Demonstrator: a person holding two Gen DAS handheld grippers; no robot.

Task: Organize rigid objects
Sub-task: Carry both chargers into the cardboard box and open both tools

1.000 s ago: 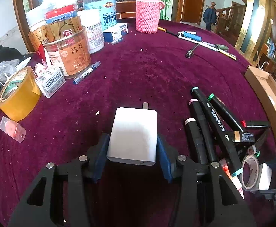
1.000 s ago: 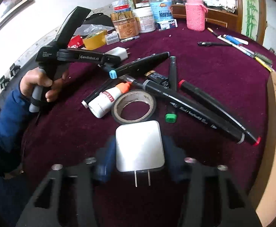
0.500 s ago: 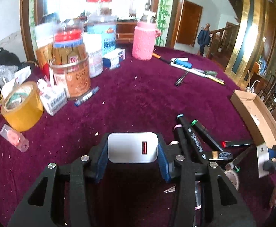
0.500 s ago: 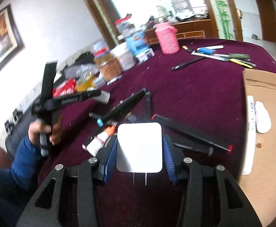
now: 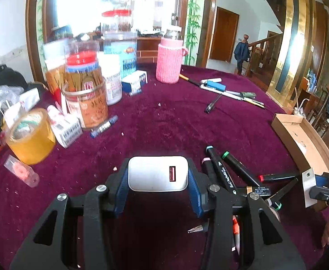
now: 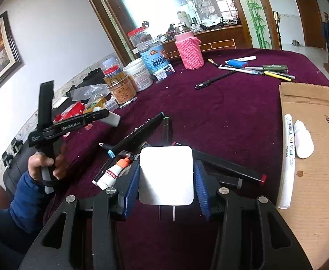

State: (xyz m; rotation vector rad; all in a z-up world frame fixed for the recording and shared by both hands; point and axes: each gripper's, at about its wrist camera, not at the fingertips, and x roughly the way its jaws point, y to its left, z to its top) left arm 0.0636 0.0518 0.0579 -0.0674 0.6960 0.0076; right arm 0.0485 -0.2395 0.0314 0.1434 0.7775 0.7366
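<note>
Both grippers were built from black plastic frames with triangular cut-outs and silver screw heads. The left gripper (image 5: 157,187) and right gripper (image 6: 166,185) were fitted with ribbed blue pads (image 6: 202,187). White lettering was printed along the left gripper's side. A blue sleeve (image 6: 23,194) was worn on the left arm.

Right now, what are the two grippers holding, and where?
Each holds a white charger by its sides: left gripper one charger, right gripper another.

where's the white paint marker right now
In the right wrist view, the white paint marker lies in the cardboard box at right, beside a small white bottle.
</note>
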